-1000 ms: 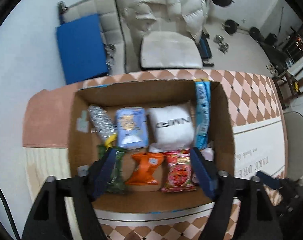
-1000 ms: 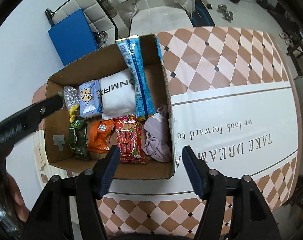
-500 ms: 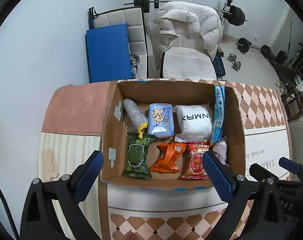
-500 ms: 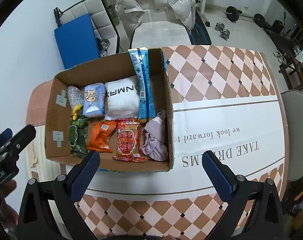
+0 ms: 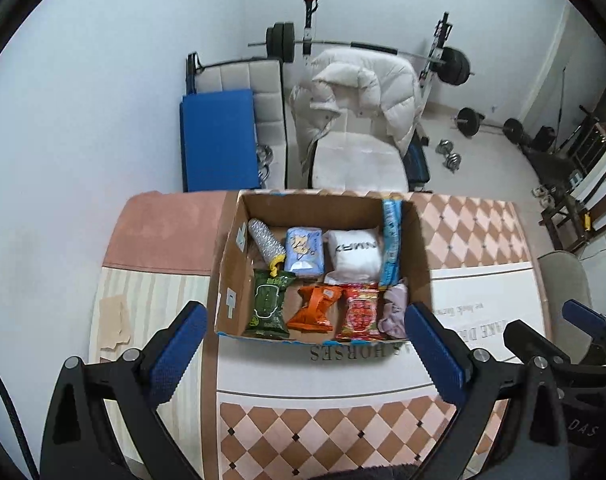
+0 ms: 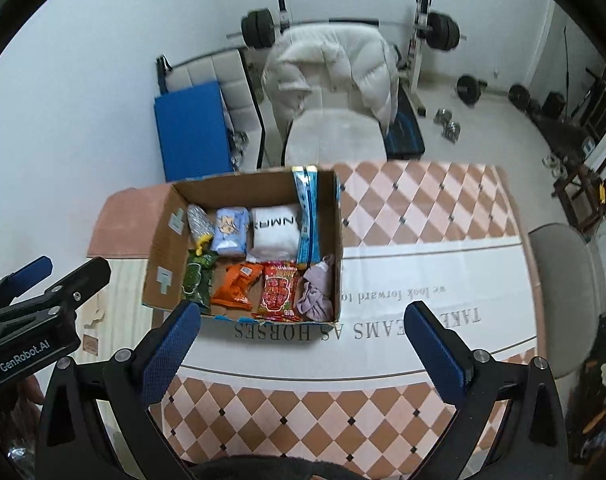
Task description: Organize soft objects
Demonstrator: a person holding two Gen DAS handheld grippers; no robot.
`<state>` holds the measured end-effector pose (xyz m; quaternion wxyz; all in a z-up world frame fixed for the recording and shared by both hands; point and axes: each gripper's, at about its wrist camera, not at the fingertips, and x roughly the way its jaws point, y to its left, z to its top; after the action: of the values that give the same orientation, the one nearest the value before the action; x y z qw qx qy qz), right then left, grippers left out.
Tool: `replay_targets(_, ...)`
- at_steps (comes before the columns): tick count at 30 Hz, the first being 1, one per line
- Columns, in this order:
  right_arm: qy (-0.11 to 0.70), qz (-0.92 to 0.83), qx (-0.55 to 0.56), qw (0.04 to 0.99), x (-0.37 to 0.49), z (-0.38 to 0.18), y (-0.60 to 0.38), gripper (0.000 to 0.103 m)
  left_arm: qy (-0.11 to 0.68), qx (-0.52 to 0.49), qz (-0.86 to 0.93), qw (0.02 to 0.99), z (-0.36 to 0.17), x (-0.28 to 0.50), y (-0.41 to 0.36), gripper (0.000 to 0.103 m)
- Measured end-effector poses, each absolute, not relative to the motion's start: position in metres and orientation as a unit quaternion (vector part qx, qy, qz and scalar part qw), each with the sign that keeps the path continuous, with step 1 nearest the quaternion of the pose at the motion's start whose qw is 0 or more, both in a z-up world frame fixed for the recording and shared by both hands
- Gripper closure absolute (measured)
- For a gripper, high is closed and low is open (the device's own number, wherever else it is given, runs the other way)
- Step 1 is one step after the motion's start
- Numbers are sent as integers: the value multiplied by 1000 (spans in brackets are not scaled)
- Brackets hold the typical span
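Observation:
An open cardboard box (image 5: pixel 230 276) (image 6: pixel 163 248) stands on the table. Inside lie a silver tube (image 5: pixel 265 240), a light blue pack (image 5: pixel 303 250), a white pillow (image 5: pixel 355 254), an upright blue packet (image 5: pixel 391 240), a green pack (image 5: pixel 268 304), an orange pack (image 5: pixel 314 307), a red pack (image 5: pixel 359 312) and a mauve cloth (image 5: pixel 395 308) (image 6: pixel 317 294). My left gripper (image 5: pixel 305 310) hangs open, high above the box's near edge, holding nothing. My right gripper (image 6: pixel 302 308) is open beside it and also holds nothing.
The table wears a checkered cloth (image 6: pixel 383 400) with printed words. Behind it stand a chair with a white puffy jacket (image 5: pixel 355 92), a blue mat (image 5: pixel 217 140) and a barbell rack (image 5: pixel 439 60). A grey chair (image 6: pixel 563 292) is at the right edge.
Both grippers have opened wide and lifted up and back from the box, so the box looks smaller and farther. The contents have not moved.

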<state>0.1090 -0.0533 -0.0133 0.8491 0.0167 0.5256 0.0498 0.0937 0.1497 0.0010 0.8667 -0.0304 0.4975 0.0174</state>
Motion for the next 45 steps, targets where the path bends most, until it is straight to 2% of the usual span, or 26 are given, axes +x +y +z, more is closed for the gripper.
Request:
replay_targets(10, 485, 63, 5, 872, 63, 48, -58, 0, 480, -31, 0, 877, 45, 55, 142, 2)
replay_targets(21, 474, 57, 0, 878, 47, 65, -64, 0, 482, -47, 11, 875, 51, 38, 146, 2)
replay_targets(45, 487, 26, -18, 873, 72, 34, -57, 0, 474, -33, 39, 879, 24, 55, 147, 1)
